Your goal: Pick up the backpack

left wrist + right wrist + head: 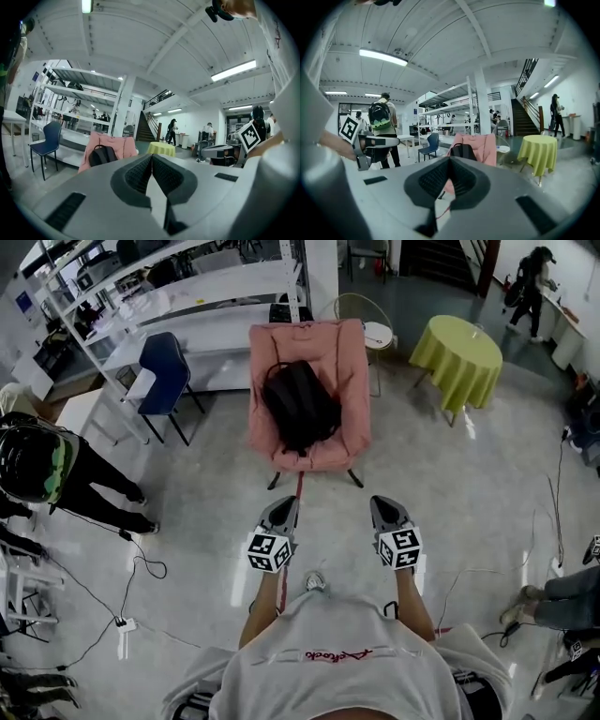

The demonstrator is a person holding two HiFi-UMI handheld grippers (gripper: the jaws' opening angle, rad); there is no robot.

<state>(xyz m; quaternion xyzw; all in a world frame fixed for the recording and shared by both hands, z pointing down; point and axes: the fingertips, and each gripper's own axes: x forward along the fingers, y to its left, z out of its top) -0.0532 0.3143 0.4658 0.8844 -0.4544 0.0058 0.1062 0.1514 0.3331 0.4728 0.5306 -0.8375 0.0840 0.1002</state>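
Observation:
A black backpack (300, 407) lies on a pink armchair (352, 395) straight ahead of me in the head view. In the left gripper view the backpack (101, 154) leans against the pink armchair (122, 146). Across in the right gripper view, the backpack (461, 150) and armchair (485, 146) show just above the jaws. My left gripper (281, 508) and right gripper (385, 505) are held side by side over the floor, short of the chair. Both are shut and hold nothing.
A round table with a yellow-green cloth (457, 357) stands right of the armchair, with a small white side table (379, 334) between them. A blue chair (167, 371) and white benches are at left. A person with a black backpack (37, 465) stands left. Cables (112, 601) cross the floor.

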